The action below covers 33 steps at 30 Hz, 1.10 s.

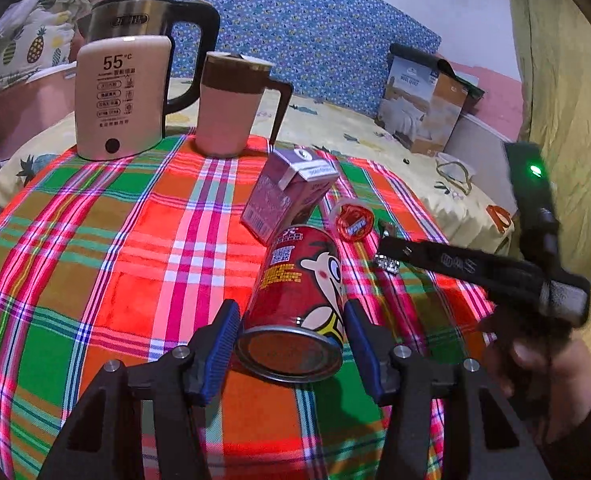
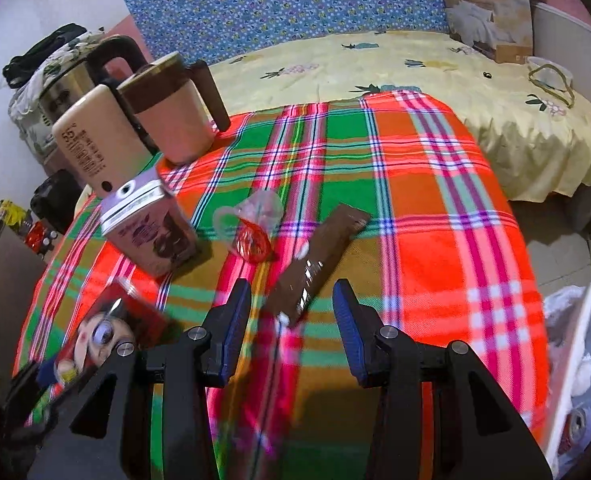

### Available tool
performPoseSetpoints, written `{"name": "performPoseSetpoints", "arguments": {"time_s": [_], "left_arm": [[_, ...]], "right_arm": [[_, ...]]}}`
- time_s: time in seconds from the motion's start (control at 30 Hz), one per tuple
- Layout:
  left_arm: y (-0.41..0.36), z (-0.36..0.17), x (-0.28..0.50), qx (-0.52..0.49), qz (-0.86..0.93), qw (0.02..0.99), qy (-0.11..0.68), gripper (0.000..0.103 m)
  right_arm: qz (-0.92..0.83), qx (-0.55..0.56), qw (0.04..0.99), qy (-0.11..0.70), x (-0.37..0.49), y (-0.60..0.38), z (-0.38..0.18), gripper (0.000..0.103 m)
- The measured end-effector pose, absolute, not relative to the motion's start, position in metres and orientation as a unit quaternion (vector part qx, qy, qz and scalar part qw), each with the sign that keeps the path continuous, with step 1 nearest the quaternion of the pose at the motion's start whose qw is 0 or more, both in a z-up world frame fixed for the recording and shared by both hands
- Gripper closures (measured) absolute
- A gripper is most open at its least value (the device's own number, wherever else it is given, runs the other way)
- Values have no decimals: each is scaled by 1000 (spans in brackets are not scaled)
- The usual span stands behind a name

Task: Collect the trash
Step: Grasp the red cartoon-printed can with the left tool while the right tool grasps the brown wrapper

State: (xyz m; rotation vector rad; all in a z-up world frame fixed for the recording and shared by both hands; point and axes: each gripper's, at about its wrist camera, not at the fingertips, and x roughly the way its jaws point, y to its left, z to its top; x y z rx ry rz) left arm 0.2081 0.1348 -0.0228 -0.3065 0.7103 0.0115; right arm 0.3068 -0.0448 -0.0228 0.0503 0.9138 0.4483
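A red chip can lies on its side on the plaid tablecloth, its metal base toward me. My left gripper is open with its blue pads either side of the can's base end, a small gap showing on each side. Behind it stand a purple drink carton and a small clear jelly cup. My right gripper is open just above the near end of a brown wrapper. The carton, cup and can lie to its left.
A kettle, a beige warmer and a pink mug stand at the table's back left. A white bin holding trash is at the table's right. A bed with a box lies behind.
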Motion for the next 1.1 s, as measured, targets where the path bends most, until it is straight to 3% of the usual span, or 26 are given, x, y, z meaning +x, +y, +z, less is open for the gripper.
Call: {"name": "performPoseSetpoints", "arguments": {"time_s": [0.13, 0.2, 0.3, 0.83, 1.1], "left_arm": [[139, -25, 208, -152, 7, 922, 355, 49], [140, -25, 208, -155, 8, 921, 357, 49], [140, -25, 209, -152, 12, 921, 357, 49], [136, -37, 229, -161, 8, 907, 390, 50], [118, -28, 206, -148, 0, 919, 366, 51]], "right_arm": [[202, 24, 871, 447, 315, -41, -31, 59], [193, 13, 876, 442, 315, -39, -31, 67], [187, 11, 877, 443, 311, -43, -29, 71], [205, 17, 870, 448, 241, -87, -24, 74], [215, 18, 874, 436, 228, -98, -14, 74]]}}
